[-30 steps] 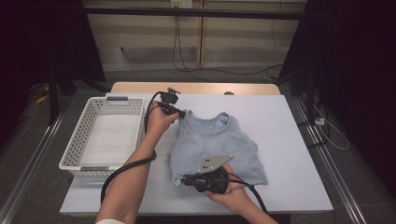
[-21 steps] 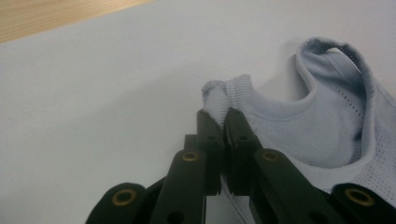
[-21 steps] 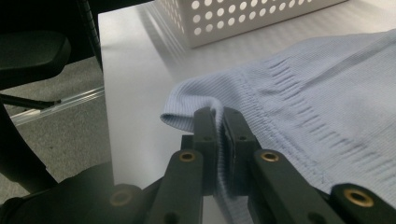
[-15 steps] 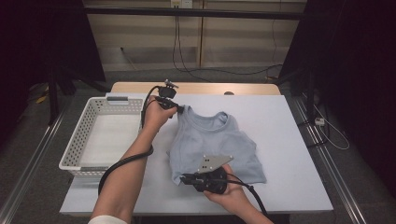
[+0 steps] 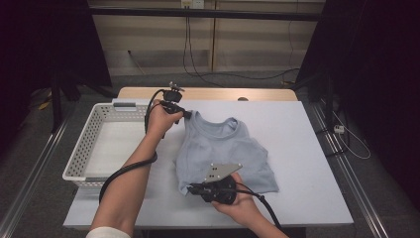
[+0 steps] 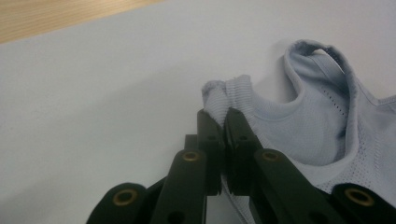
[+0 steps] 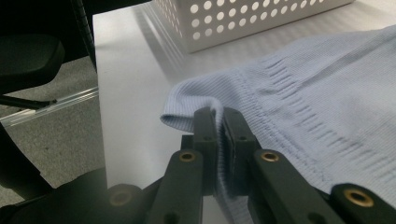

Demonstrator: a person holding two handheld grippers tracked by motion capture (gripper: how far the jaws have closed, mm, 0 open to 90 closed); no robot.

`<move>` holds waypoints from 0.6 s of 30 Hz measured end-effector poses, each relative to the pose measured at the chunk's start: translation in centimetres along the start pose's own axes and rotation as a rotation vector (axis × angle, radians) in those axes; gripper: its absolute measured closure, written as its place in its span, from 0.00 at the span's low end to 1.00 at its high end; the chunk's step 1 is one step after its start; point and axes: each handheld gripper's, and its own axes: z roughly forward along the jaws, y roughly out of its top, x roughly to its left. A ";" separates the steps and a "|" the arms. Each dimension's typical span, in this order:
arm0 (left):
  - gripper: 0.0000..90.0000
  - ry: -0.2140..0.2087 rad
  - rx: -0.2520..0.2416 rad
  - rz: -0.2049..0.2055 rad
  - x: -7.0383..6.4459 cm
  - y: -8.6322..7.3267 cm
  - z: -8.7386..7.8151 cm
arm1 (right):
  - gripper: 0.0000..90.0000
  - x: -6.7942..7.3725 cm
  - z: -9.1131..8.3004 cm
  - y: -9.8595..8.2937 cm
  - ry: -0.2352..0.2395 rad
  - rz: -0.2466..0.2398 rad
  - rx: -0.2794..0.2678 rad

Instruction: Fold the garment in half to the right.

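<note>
Right, your left claw [image 5: 187, 114] is clamped on the shirt [image 5: 233, 148] at its shoulder strap, right claw [image 5: 192, 188] clamped on its hem corner, shirt flat on the tabletop [image 5: 302, 144].

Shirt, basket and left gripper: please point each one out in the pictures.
shirt [image 5: 225, 148], high view, middle of the light blue cloth.
basket [image 5: 85, 144], high view, its left perforated wall.
left gripper [image 6: 224, 122], left gripper view, between its tips, shut on a shirt strap.

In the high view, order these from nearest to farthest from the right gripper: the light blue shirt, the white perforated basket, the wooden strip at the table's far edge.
1. Light blue shirt, held in the right gripper.
2. White perforated basket, left.
3. Wooden strip, far edge.
</note>
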 end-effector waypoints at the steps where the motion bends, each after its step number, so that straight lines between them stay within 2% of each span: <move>1: 0.97 0.001 0.004 0.005 0.2 0.0 -0.1 | 0.96 0.0 0.1 0.1 0.001 -0.004 -0.001; 8: 0.97 -0.002 0.013 -0.024 1.2 -0.2 -0.6 | 0.96 0.1 0.7 0.5 0.006 -0.002 -0.008; 18: 0.97 0.001 0.018 -0.031 2.0 -0.5 -1.2 | 0.96 0.4 1.3 0.8 0.004 -0.006 -0.014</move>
